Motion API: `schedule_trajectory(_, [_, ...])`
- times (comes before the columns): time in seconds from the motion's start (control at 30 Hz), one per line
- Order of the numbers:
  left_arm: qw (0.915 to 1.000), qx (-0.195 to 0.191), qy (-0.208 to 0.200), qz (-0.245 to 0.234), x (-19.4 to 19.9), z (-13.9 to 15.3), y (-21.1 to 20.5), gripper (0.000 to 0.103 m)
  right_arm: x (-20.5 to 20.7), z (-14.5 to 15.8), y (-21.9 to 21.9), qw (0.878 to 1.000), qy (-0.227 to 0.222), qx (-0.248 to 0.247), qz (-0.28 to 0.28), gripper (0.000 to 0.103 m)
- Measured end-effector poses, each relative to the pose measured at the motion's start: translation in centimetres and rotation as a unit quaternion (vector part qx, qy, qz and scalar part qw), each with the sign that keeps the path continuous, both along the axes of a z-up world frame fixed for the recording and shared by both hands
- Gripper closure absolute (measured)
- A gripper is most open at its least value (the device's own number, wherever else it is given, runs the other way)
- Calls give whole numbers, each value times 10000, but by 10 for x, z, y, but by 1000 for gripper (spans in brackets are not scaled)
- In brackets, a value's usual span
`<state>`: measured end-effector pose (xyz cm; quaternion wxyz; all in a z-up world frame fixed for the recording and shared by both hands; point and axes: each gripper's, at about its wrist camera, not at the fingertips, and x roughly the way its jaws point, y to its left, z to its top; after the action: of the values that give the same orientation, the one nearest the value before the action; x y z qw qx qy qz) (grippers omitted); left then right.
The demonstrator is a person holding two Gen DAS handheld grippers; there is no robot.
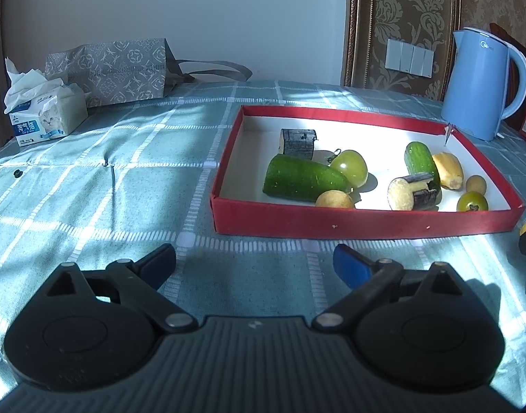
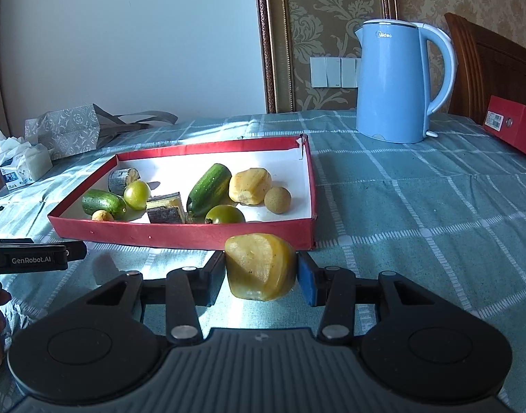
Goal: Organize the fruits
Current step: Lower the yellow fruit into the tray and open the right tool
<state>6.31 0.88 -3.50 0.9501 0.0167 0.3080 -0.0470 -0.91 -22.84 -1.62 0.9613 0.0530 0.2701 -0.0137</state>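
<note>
Right wrist view: my right gripper (image 2: 261, 277) clamps a peeled yellow fruit (image 2: 260, 266) just short of the red tray (image 2: 180, 232).
Left gripper (image 1: 254, 263): jaws spread, nothing between.
Tray contents: cucumbers, green tomatoes, other pieces.
Beyond: blue kettle (image 2: 393, 82); tissue box (image 1: 45, 115) far left.

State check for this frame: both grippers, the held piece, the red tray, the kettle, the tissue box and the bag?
left gripper: open, holding nothing, above the cloth before the tray
right gripper: shut on the yellow peeled piece
yellow peeled piece: gripped, outside the tray
red tray: open-topped, holding produce
blue kettle: upright, lid closed
tissue box: opened, tissue sticking out
patterned bag: lying on its side
</note>
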Motion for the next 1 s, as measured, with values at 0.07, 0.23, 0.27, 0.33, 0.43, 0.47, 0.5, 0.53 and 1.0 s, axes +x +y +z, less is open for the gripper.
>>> schedule_trajectory(0.07, [10000,33,17,-23,0,0,-1,6,4,5,3,9999,-51,-71,56,59])
schedule_trajectory(0.23, [9999,72,69,-21,2,-2,-2,5,28,23,14,9993,-204,-229,236,59])
schedule_trajectory(0.27, [9999,73,75,-9,2,-2,-2,5,35,25,16,9991,-209,-243,264,59])
schedule_trajectory(0.33, [9999,72,105,6,3,-2,-2,5,53,29,20,9989,-215,-207,353,59])
schedule_trajectory(0.43, [9999,63,135,41,5,-3,-1,4,85,33,27,9984,-139,-189,511,59])
schedule_trajectory(0.47, [9999,67,149,44,5,-3,-1,4,97,33,31,9983,-109,-230,530,59])
schedule_trajectory(0.5, [9999,72,150,45,5,-3,-1,4,108,32,35,9980,-69,-298,552,59])
schedule_trajectory(0.53, [9999,79,148,42,5,-3,-2,4,120,31,38,9977,-39,-344,591,59])
schedule_trajectory(1.0, [9998,-33,169,38,7,-2,-1,3,200,1,75,9930,487,-799,714,58])
